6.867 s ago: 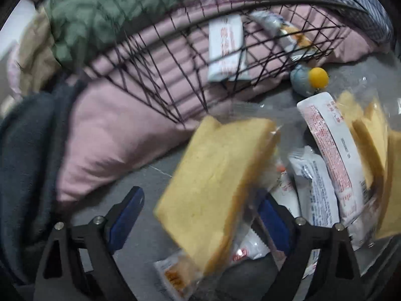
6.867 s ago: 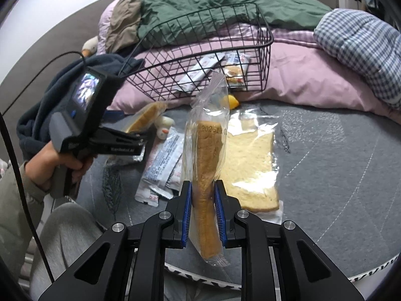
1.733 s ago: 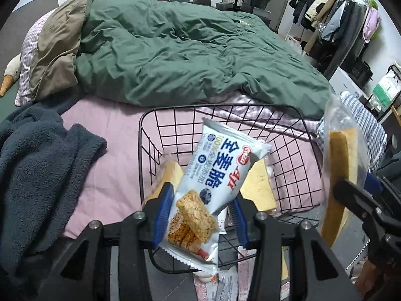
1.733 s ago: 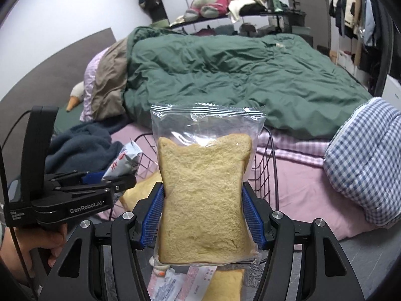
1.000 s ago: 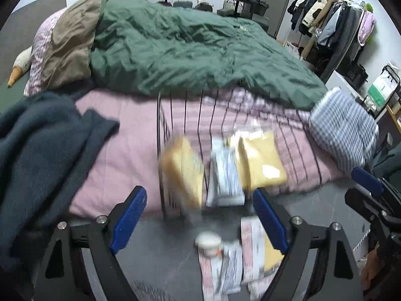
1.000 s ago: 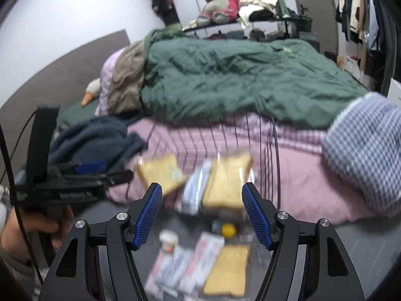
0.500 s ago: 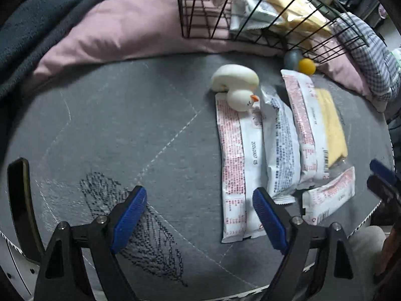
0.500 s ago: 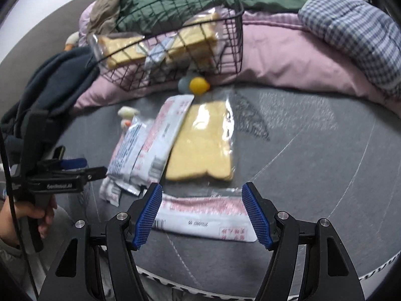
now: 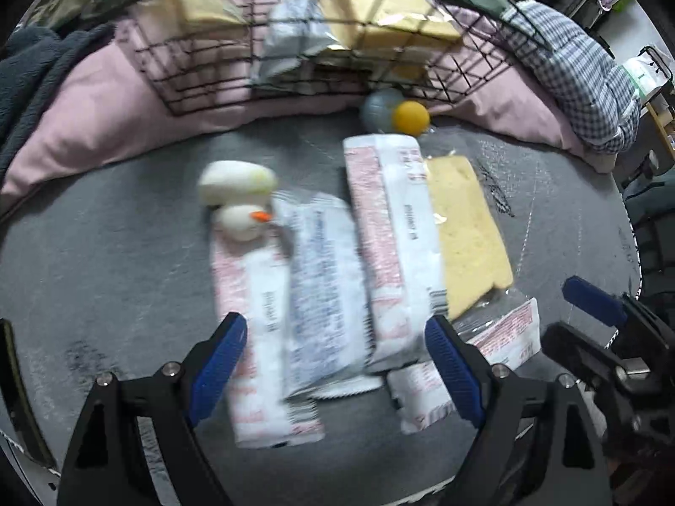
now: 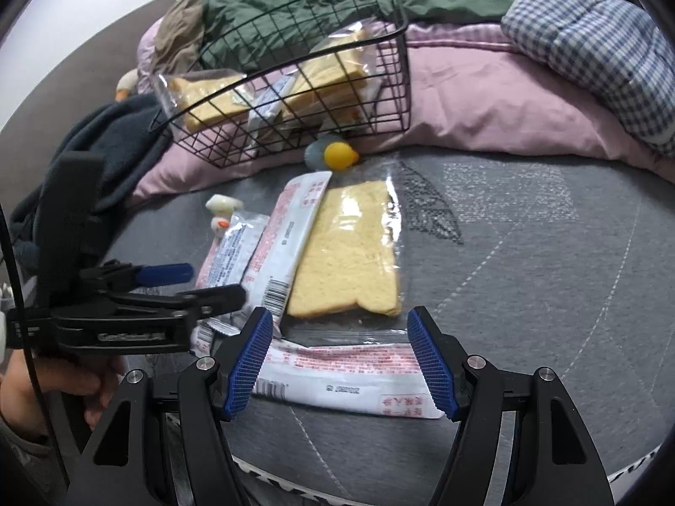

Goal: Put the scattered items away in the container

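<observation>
Now both hands are lining up fresh picks: the left gripper (image 9: 333,362) and right gripper (image 10: 337,358) are hovering with jaws wide and empty over wrapped snack packets (image 9: 325,278) and bagged bread slice (image 10: 350,253) lying on the grey rug (image 10: 527,261). Each is needing to drop and close on one item, then carry it to the wire basket (image 10: 392,71) on the bed.

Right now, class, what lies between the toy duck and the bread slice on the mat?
Two snack packets: a blue-print one beside the duck, then a red-print one overlapping the bread. Right wrist view.
</observation>
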A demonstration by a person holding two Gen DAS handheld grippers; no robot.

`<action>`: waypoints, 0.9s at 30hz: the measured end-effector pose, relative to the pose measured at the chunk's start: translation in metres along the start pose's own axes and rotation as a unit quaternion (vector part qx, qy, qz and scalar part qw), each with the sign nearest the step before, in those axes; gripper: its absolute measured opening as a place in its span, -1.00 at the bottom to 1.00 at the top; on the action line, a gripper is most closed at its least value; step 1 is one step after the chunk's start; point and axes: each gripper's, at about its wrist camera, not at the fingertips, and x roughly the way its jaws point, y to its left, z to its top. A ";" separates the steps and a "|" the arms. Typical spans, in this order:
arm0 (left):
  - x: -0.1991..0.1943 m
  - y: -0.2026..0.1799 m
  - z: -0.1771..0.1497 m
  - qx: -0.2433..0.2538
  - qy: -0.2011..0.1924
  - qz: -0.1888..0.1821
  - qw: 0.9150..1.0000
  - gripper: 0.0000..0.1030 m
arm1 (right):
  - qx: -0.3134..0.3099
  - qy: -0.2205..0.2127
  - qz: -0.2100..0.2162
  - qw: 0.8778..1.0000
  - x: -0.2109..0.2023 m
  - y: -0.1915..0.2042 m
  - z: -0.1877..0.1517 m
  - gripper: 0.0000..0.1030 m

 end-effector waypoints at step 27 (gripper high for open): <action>-0.029 0.119 -0.004 -0.071 -0.010 -0.003 0.997 -0.33 | -0.072 0.028 0.030 0.997 0.084 0.095 0.030 0.33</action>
